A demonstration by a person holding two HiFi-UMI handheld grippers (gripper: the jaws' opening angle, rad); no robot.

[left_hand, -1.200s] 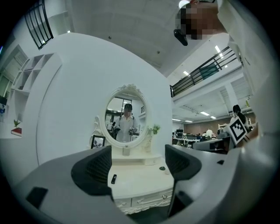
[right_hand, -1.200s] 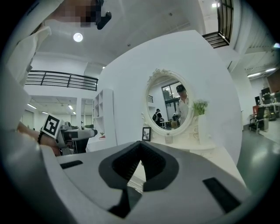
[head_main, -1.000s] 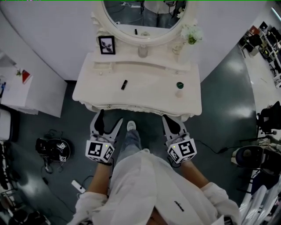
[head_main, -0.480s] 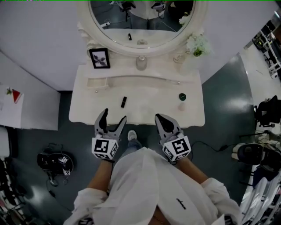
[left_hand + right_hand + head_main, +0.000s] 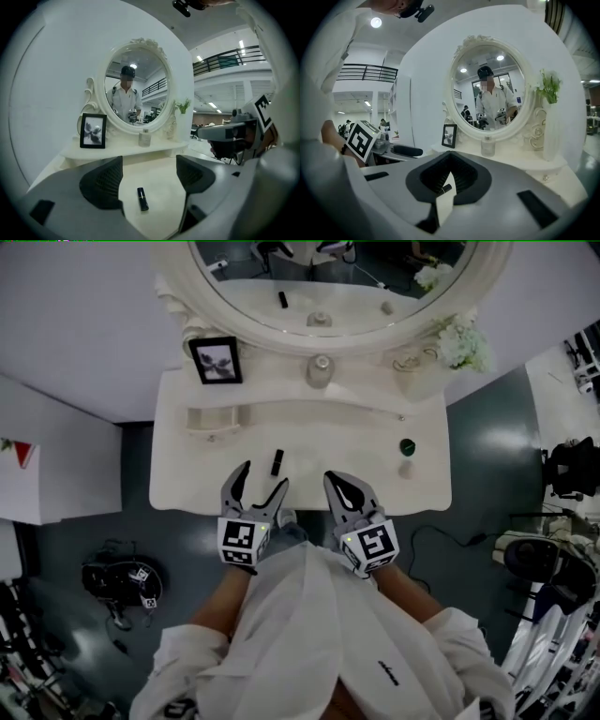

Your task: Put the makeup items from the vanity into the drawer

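The left tongs (image 5: 260,486) hang over the front edge of the white vanity tabletop (image 5: 187,474), spread wide and empty. The small black lipstick tube (image 5: 277,462) lies on the tabletop just past their tips, at 12 o'clock. The right tongs (image 5: 342,486) are pressed together on nothing, and a round green-capped jar (image 5: 407,446) sits at their 2 o'clock.

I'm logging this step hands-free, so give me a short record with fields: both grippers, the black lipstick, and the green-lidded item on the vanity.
left gripper: open, empty, jaws aimed at the lipstick, short of it
right gripper: shut, empty, over the front of the vanity
lipstick: lying flat on the vanity top, not gripped
green-lidded item: on the top, right side, apart from both grippers
task state: nothing picked up yet
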